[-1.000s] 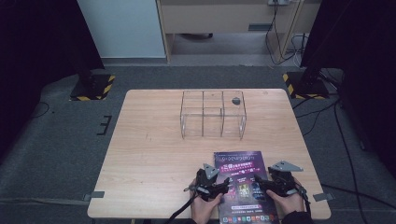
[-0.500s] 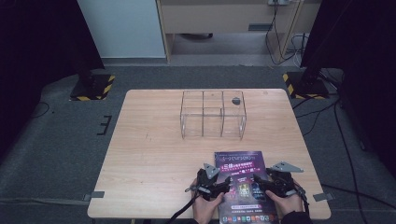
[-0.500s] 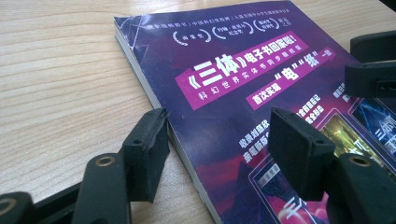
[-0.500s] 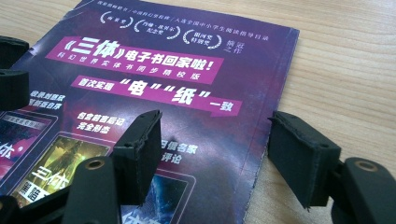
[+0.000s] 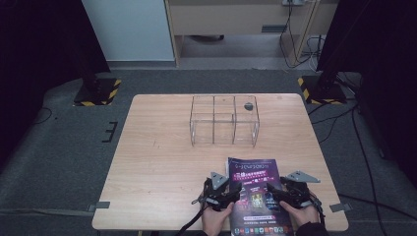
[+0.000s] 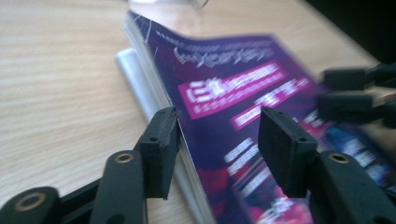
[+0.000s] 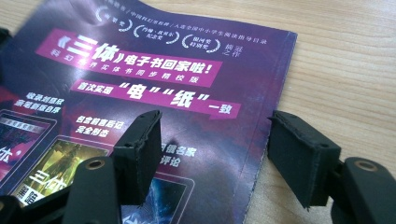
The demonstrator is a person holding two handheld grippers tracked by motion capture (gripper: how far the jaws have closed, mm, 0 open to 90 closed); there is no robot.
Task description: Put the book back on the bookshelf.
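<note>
A pale wooden table (image 5: 162, 167) stands on grey carpet in a dim room, with a light cabinet and trailing cables behind it. The work centres on a purple magazine (image 5: 254, 194) lying flat at the near edge of the table, right of centre, its printed cover up and its open page edges towards the left side. The left gripper (image 5: 232, 192) sits at that left edge; in the left gripper view its jaws straddle the stack of pages (image 6: 187, 154), one black pad just at the page edges and the other hanging over the cover, and they have just been closing, though they are half apart and not yet pressing on anything. This looks like a setup for catching the cover or a few leaves to turn them. The right gripper (image 5: 274, 193) rests at the magazine's right side, where the spine (image 7: 268, 123) runs; its jaws stand moderately wide with one pad above the cover and the other over bare wood, gripping nothing, probably placed to steady the magazine while the other side is lifted. Both hands lie low at the table's front. Well apart, towards the far side, stands a clear three-compartment box (image 5: 224, 120), with a small dark object (image 5: 248, 105) in its right compartment.
</note>
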